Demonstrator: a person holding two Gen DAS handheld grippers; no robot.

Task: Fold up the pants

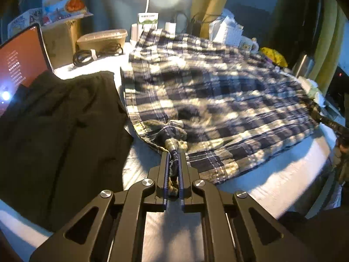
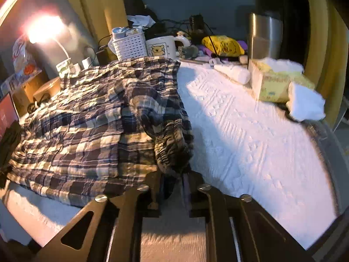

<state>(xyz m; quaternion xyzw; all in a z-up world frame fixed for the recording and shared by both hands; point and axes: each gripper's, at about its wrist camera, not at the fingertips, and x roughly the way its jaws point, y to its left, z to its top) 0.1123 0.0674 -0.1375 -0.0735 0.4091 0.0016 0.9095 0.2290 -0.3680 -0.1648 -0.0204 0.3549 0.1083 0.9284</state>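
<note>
Plaid pants point(image 1: 207, 91) in navy, white and olive lie spread over a white textured surface point(image 1: 272, 181). My left gripper point(image 1: 173, 152) is shut on a bunched hem corner of the pants at their near edge. In the right wrist view the pants point(image 2: 87, 118) cover the left half of the surface, with the gathered elastic waistband point(image 2: 172, 146) at the near right. My right gripper point(image 2: 172, 174) is closed on that waistband; the cloth hides its fingertips.
A black garment point(image 1: 61, 135) lies left of the pants, by a laptop point(image 1: 19, 61). A lamp point(image 2: 45, 28), white basket point(image 2: 130, 45), bear mug point(image 2: 161, 48), steel tumbler point(image 2: 265, 37) and tissue box point(image 2: 274, 83) line the far edge.
</note>
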